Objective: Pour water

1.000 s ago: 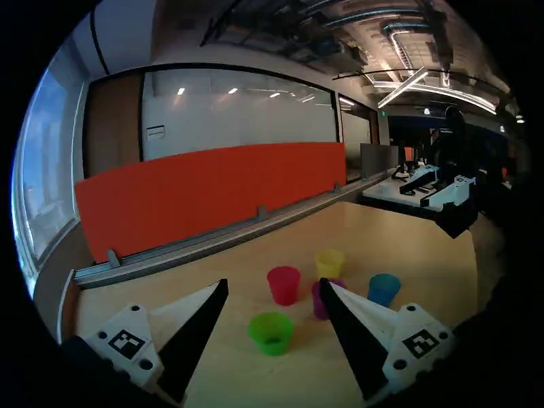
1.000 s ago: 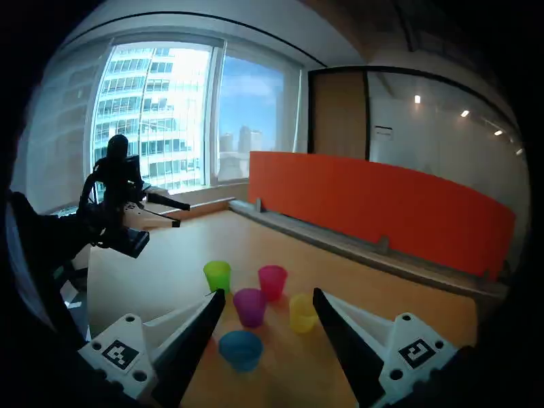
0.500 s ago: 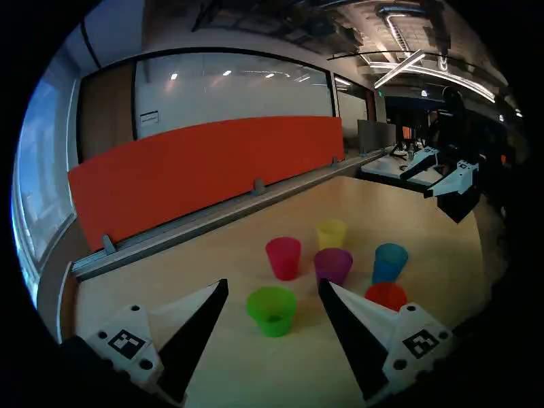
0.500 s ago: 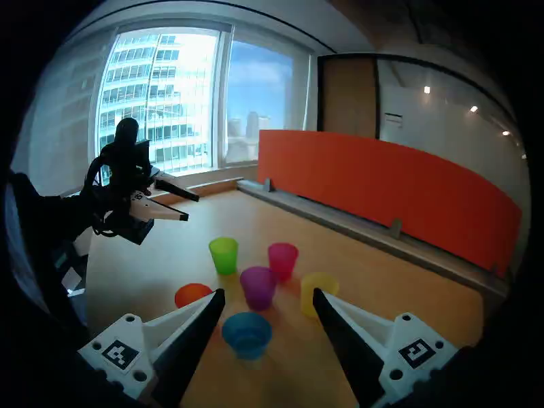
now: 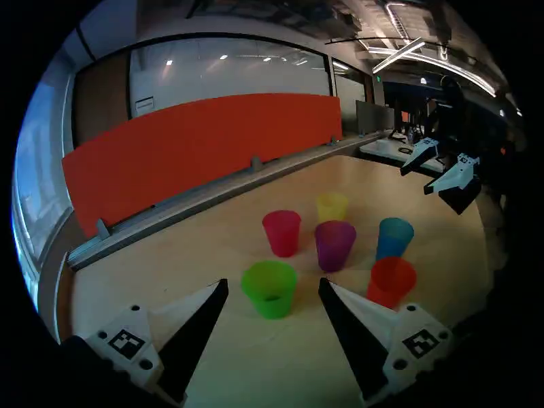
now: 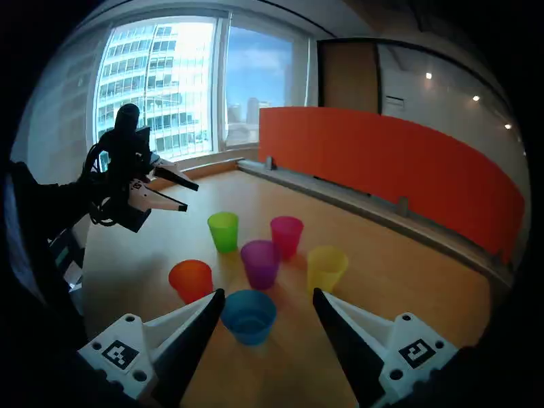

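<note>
Six cups (image 5: 334, 243) sit clustered mid-table (image 5: 204, 234), none held. Left gripper (image 5: 272, 280) is wide open facing the green cup (image 5: 270, 292); right gripper (image 6: 268, 291) is wide open over the blue cup (image 6: 249, 318). Looks like the approach step. Next: descend and close on a cup.

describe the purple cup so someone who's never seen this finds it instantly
On the wooden table before the long orange divider stands a cluster of six cups. The purple cup is the middle one, ringed by the green cup, pink cup, yellow cup, blue cup and orange cup; it alone is purple.
</note>
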Motion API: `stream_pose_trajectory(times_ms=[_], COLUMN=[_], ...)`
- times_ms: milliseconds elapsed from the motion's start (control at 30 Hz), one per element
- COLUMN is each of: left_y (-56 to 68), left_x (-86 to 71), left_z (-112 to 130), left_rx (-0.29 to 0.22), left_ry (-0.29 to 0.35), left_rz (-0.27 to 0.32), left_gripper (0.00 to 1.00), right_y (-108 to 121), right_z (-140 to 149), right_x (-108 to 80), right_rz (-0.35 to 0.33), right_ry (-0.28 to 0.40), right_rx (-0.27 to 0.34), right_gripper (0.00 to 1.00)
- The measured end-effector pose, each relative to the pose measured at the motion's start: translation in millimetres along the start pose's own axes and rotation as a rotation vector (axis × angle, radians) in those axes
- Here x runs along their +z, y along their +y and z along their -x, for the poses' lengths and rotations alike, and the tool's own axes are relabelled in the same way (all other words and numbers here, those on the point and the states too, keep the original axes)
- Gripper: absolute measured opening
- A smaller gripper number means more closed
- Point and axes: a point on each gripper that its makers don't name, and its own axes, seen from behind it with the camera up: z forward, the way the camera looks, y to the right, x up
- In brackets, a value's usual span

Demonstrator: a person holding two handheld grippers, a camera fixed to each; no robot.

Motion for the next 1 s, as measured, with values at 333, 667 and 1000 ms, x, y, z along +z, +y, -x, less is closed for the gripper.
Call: stream_pose_trajectory(times_ms=[333,667,1000], left_y=[0.7,1.8,3.4], left_x=[9.6,16.7,21.9], left_z=[24,42,49], left_rx=[0.009,0.016,0.026], left_ry=[-0.051,-0.094,-0.117], left_rz=[0.0,0.006,0.016], left_gripper=[0.99,0.99,0.99], right_y=[-5,-14,-20], right_z=[20,43,56], right_x=[11.6,21.2,29.9], right_rz=[-0.012,-0.022,-0.037], right_ry=[-0.043,-0.088,-0.107], right_rx=[-0.004,-0.024,-0.011], right_gripper=[1.0,1.0,1.0])
